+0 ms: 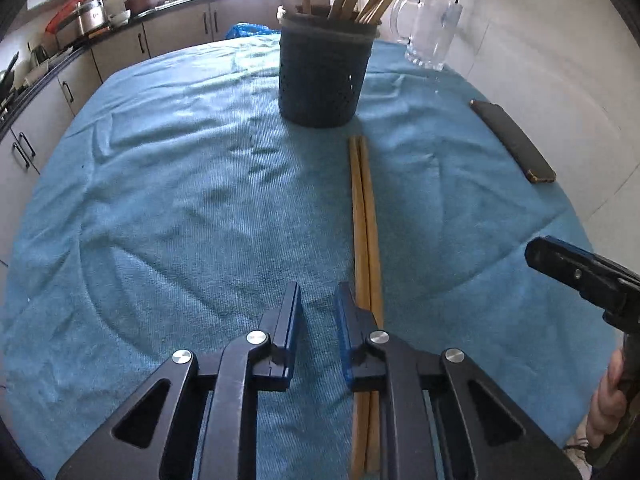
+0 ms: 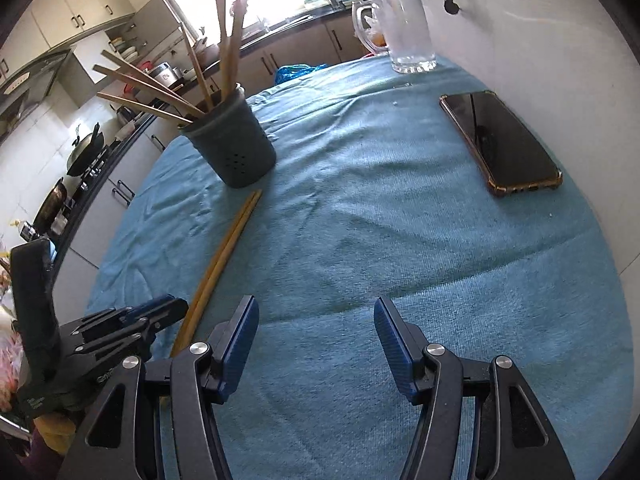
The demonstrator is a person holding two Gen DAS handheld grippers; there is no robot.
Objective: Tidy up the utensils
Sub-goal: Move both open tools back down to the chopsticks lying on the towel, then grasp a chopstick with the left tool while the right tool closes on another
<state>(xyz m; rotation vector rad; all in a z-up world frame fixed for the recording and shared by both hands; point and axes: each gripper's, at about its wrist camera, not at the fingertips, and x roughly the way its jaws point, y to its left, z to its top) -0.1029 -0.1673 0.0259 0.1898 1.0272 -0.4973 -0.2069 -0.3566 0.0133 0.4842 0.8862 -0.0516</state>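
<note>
My left gripper (image 1: 318,300) angled steeply down, jaws narrowed to a slim gap, nothing between. Right gripper (image 2: 316,316) tilted down, jaws spread wide, empty.

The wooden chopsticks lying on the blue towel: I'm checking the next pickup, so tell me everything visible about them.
The pair of long tan wooden chopsticks lies flat, side by side and touching, on the blue towel. Their far tips point at the dark perforated utensil cup, stopping just short. Their near ends pass under the left claw, beside its right finger, not between the fingers.
</note>
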